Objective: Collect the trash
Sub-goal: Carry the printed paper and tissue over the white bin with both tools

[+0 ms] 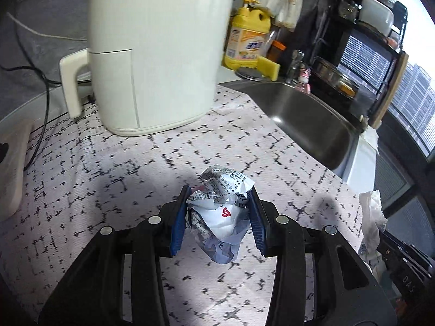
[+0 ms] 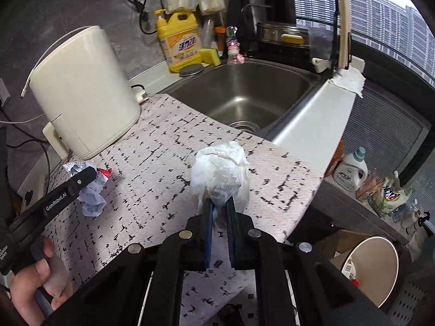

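My left gripper is shut on a crumpled printed wrapper, white and grey with a red logo, held above the patterned mat. In the right wrist view the same wrapper shows at the left, gripped by the left gripper with a hand behind it. My right gripper is shut on a crumpled white tissue wad, held over the mat. That tissue shows at the right edge of the left wrist view. A round bin with scraps inside stands low on the right.
A cream appliance with a side handle stands at the back of the mat. A steel sink lies behind, with a yellow detergent bottle, a sponge and a dish rack. A cardboard box and bottles sit on the floor beside the bin.
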### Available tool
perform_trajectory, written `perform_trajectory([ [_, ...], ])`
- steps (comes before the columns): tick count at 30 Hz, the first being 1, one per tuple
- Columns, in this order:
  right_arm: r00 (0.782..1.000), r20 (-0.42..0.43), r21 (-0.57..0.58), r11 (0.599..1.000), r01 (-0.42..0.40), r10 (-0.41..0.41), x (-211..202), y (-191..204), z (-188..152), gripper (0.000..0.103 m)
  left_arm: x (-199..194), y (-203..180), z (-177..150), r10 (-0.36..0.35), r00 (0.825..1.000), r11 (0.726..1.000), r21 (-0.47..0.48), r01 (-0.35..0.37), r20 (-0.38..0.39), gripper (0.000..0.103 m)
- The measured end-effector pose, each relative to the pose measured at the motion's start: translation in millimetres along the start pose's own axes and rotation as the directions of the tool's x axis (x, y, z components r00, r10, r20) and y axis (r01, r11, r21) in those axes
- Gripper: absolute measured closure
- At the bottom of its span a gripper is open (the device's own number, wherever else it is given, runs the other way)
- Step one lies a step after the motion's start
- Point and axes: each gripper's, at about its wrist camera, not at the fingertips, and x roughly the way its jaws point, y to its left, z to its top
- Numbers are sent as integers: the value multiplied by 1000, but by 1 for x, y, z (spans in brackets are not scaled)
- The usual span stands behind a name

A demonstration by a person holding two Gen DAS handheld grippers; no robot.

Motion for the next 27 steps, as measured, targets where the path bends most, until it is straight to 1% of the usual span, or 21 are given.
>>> perform_trajectory([
  [7, 998, 44, 51, 997, 50, -52, -26, -48, -8, 93, 3, -62, -8, -65, 998, 995, 72, 66, -10, 62],
  [11, 995, 56, 85, 993, 83, -88, -43, -88, -15, 93, 1, -98, -17, -92, 996, 991, 93, 94, -21, 62],
  [21, 985, 76, 212, 968, 135, -154, -84, -186, -41, 93, -12, -202, -55, -148, 987, 968, 195, 156, -55, 62],
  [27, 980, 70, 286, 945, 158, -185, -104, -239, -64, 93, -22, -251, -83, -169, 982, 950, 251, 186, -88, 62],
])
